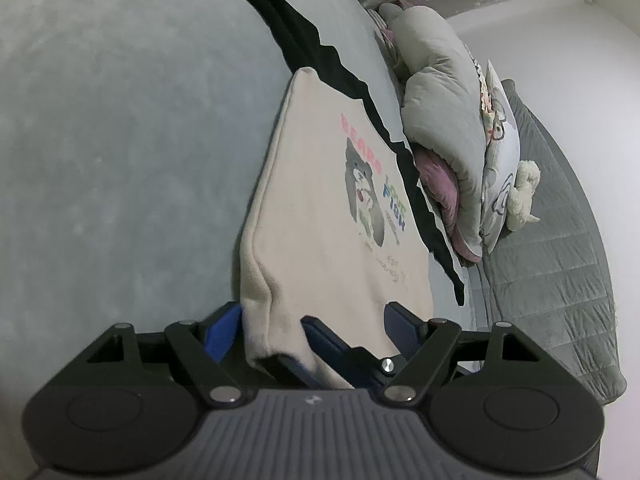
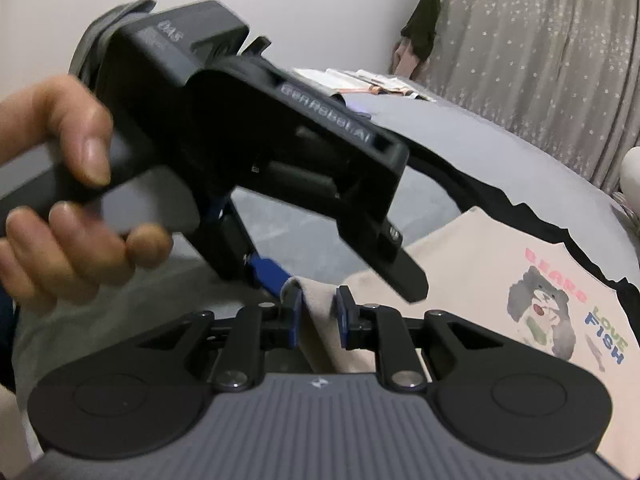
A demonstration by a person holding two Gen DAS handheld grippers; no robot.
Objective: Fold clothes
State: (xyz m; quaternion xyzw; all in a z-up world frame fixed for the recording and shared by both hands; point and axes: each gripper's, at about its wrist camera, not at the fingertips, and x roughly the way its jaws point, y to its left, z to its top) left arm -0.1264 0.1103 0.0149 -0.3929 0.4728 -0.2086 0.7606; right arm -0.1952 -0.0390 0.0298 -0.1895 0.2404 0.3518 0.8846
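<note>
1. On the grey bed cover [image 1: 120, 160], the cream bear-print sweatshirt [image 1: 320, 220] lies folded, partly over a black garment [image 1: 316, 48].
2. Left gripper [image 1: 316, 332] jaws wide, sweatshirt's near edge draped between them, not pinched.
3. Right gripper [image 2: 318, 316] jaws narrowly apart, cloth fold between pads; grip unclear.
4. Right view only: person's left hand [image 2: 68, 200] holding the left gripper.
5. Left view only: rolled duvet [image 1: 444, 120], pillows, plush toy [image 1: 522, 196] beside the black garment's edge; open bed left.
</note>
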